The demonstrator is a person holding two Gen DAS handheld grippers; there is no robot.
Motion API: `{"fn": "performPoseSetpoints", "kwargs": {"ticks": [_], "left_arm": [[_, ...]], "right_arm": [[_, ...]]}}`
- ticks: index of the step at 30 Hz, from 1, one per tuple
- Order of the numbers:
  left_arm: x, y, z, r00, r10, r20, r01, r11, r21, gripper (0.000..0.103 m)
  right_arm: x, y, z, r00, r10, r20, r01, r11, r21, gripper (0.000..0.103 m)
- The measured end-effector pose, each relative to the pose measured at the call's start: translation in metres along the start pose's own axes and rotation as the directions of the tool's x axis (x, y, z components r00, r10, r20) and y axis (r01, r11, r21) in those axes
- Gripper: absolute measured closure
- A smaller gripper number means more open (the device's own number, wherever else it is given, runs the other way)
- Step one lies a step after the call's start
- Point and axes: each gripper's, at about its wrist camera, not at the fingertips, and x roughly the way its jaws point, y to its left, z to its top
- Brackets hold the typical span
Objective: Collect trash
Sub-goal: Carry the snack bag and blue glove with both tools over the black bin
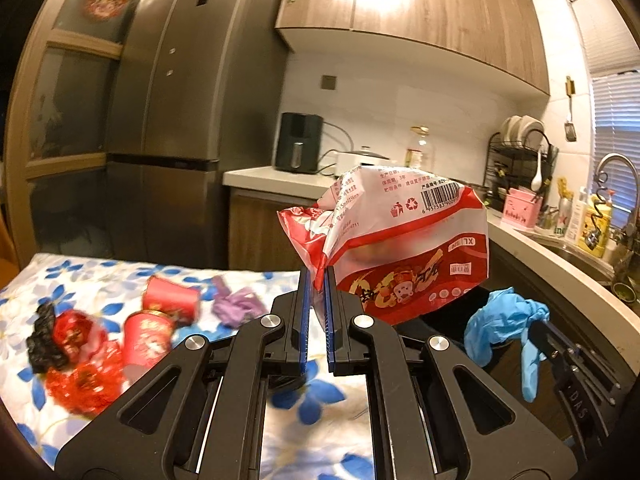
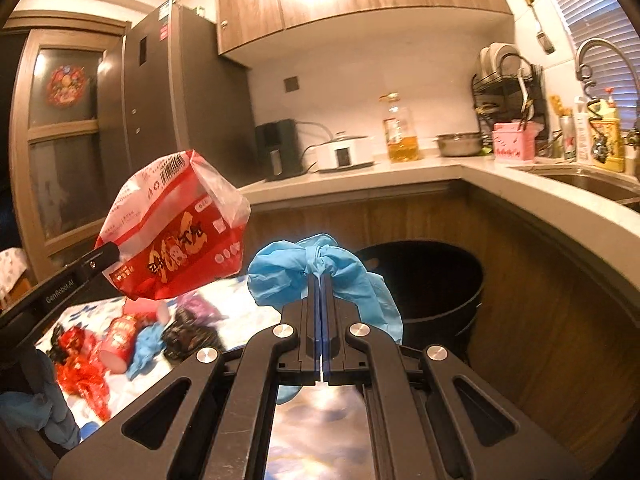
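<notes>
My left gripper (image 1: pixel 318 274) is shut on a red and white plastic snack bag (image 1: pixel 400 240) and holds it in the air above the table's right end. The bag also shows in the right wrist view (image 2: pixel 176 232), with the left gripper (image 2: pixel 112 254) at its lower left. My right gripper (image 2: pixel 321 278) is shut on a crumpled blue glove (image 2: pixel 320 276), held just in front of the black trash bin (image 2: pixel 440 280). In the left wrist view the glove (image 1: pixel 504 324) hangs at the right, over the dark bin (image 1: pixel 452 316).
The floral tablecloth (image 1: pixel 100 280) holds red paper cups (image 1: pixel 170 300), red and black wrappers (image 1: pixel 72 344), a purple glove (image 1: pixel 236 304) and another blue glove (image 2: pixel 146 344). A curved counter (image 2: pixel 560 204) with sink, dish rack and appliances wraps behind the bin. A fridge (image 1: pixel 176 100) stands behind.
</notes>
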Motion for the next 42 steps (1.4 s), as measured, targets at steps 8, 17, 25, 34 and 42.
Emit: {"fn": "performPoseSetpoints", "kwargs": {"ticks": [8,17,25,34,42], "left_arm": [[0.027,-0.040,0.010,0.998,-0.058,0.007,0.058,0.998,0.019,0.097],[0.062,-0.079,0.014,0.995,-0.096,-0.008,0.097,0.994,0.048,0.097],[0.096,-0.102,0.014,0.992,-0.118,-0.038,0.120,0.991,0.056,0.097],[0.122,-0.119,0.012,0.990,-0.129,-0.054,0.132,0.989,0.065,0.097],[0.142,-0.128,0.009,0.984,-0.160,-0.076,0.165,0.984,0.064,0.097]], "right_arm": [[0.002,-0.029,0.026,0.994,-0.077,0.077,0.077,0.997,0.006,0.102],[0.019,-0.055,0.045,0.985,-0.130,0.111,0.130,0.991,0.012,0.102],[0.036,-0.072,0.054,0.981,-0.151,0.120,0.148,0.988,0.034,0.102],[0.052,-0.082,0.055,0.980,-0.162,0.117,0.158,0.986,0.046,0.102],[0.065,-0.083,0.054,0.983,-0.151,0.105,0.148,0.988,0.039,0.102]]}}
